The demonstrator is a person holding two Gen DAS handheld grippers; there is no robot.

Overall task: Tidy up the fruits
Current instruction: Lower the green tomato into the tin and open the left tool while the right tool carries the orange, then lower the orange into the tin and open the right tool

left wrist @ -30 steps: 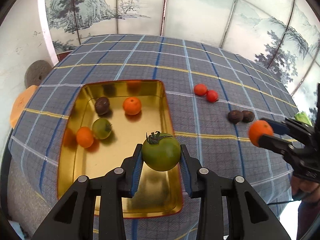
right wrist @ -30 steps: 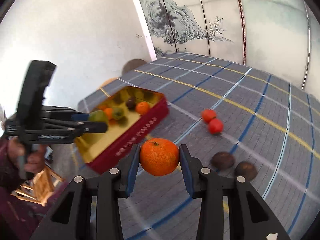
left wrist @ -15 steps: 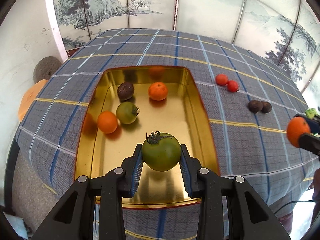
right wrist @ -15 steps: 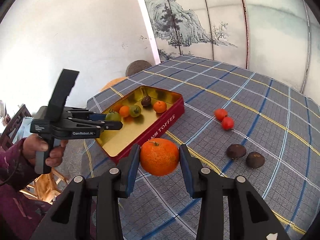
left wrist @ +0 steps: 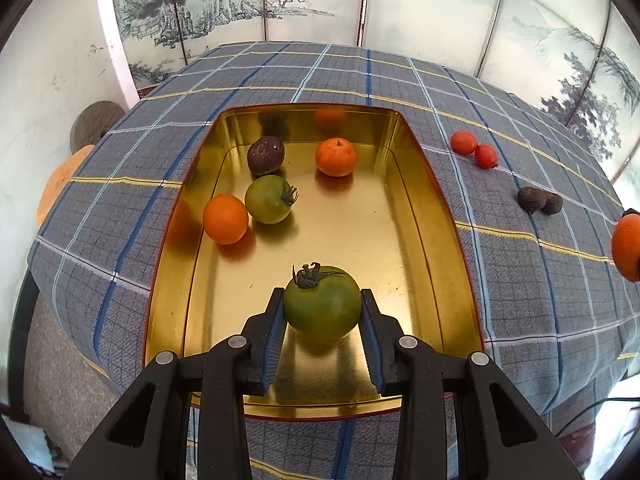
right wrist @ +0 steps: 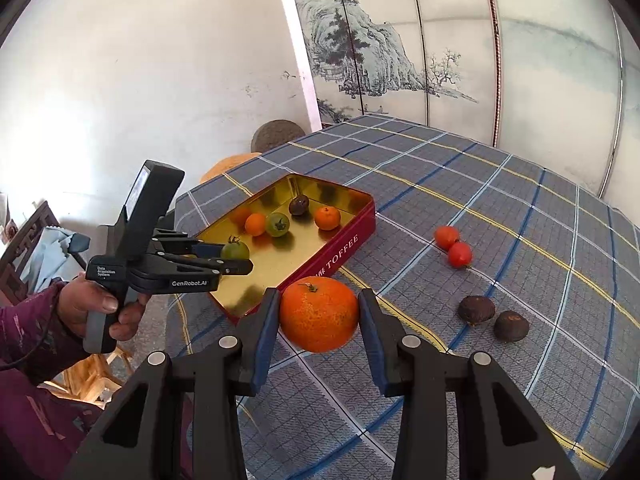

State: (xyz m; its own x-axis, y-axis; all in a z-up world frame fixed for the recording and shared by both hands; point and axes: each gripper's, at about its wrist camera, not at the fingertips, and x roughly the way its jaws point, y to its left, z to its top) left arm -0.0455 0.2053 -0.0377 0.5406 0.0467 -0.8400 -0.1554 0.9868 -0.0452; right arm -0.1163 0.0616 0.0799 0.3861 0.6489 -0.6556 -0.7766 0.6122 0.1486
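Observation:
My left gripper (left wrist: 322, 304) is shut on a green tomato (left wrist: 322, 305) and holds it low over the near end of the gold-lined toffee tin (left wrist: 424, 216). Farther back in the tin lie two oranges, a second green tomato (left wrist: 268, 199) and a dark passion fruit (left wrist: 265, 155). My right gripper (right wrist: 319, 314) is shut on a large orange (right wrist: 319, 314), held above the checked cloth just in front of the tin's (right wrist: 344, 248) red side. From the right wrist view the left gripper (right wrist: 236, 258) shows with its tomato (right wrist: 235, 249) over the tin.
On the cloth to the right of the tin lie two small red tomatoes (right wrist: 454, 246) and two dark passion fruits (right wrist: 492, 318). A person's hand (right wrist: 96, 312) and purple sleeve hold the left gripper at the table's left edge. A painted folding screen (left wrist: 440, 12) stands behind the round table.
The left gripper has carried the green tomato leftward and down, from the tin's right rim to over its near end. The right gripper with the orange drew back a little from the tin.

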